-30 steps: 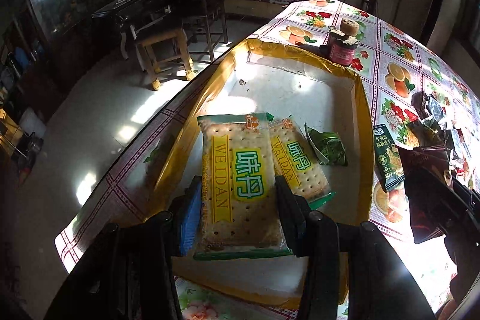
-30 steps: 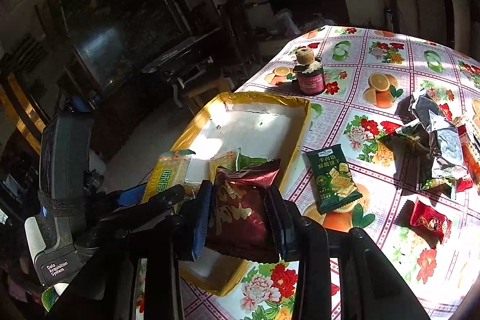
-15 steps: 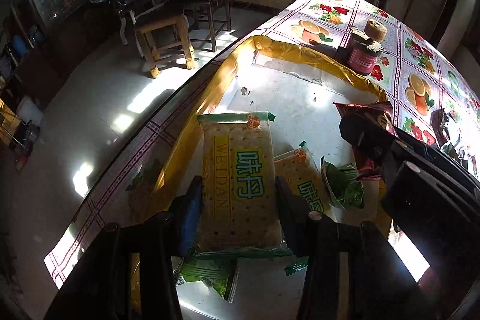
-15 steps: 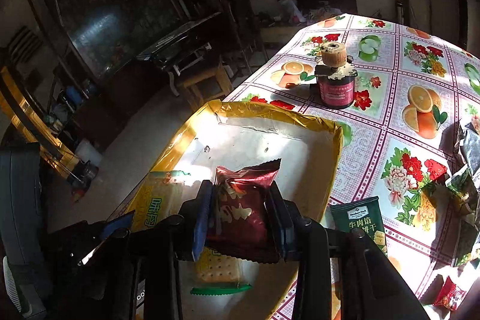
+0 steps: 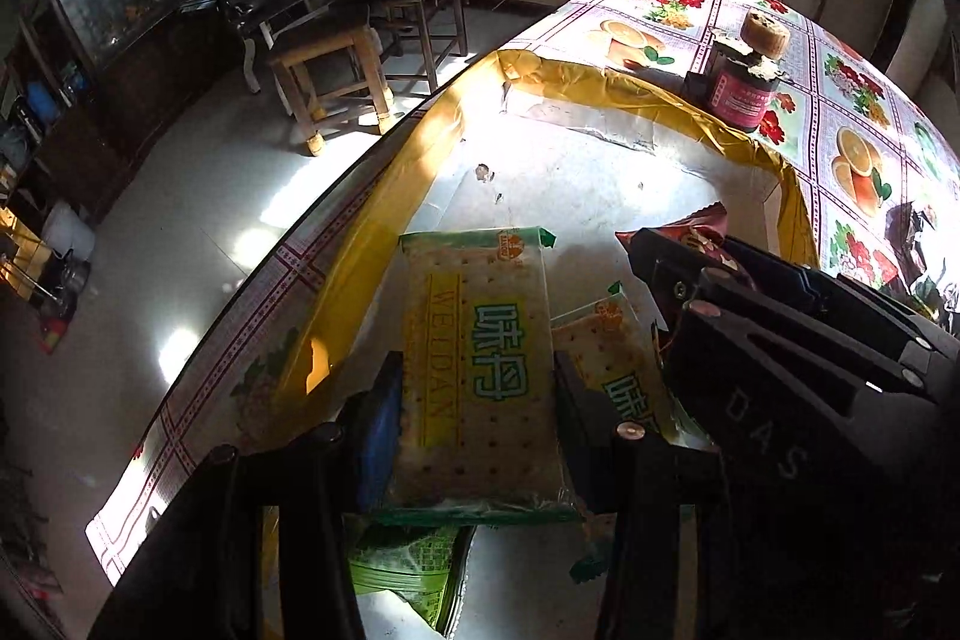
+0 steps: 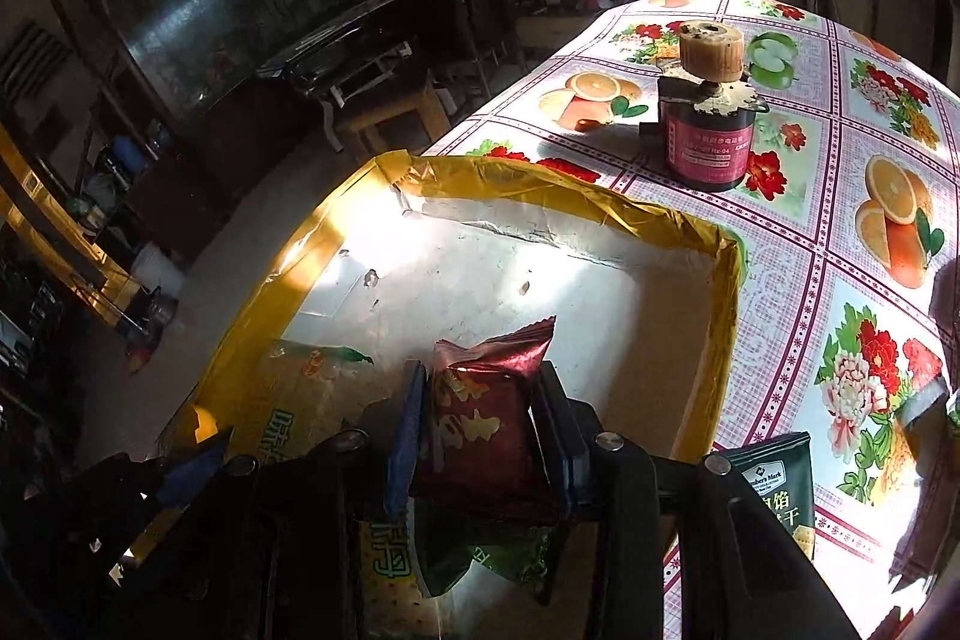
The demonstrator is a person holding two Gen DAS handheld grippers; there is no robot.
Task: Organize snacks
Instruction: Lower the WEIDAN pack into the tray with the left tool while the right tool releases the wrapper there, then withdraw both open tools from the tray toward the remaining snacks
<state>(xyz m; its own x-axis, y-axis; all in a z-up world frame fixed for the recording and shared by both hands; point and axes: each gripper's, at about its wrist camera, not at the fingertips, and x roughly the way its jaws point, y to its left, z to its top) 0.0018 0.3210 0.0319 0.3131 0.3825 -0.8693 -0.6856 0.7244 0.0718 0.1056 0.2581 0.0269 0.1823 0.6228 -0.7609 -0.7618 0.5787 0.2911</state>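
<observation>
Both your grippers hold snack packs over the yellow-rimmed tray (image 5: pixel 636 88).
Your left gripper (image 5: pixel 474 400) clamps a cracker pack (image 5: pixel 480 340); your right gripper (image 6: pixel 480 430) pinches a dark red packet (image 6: pixel 480 400), seemingly just above another cracker pack (image 5: pixel 624 370).

Your L gripper (image 5: pixel 474 400) is clamped on the cracker pack (image 5: pixel 480 370), over the tray (image 5: pixel 600 184). R gripper (image 6: pixel 480 424) grips the red packet (image 6: pixel 480 418), over the same tray, just beside L.
</observation>
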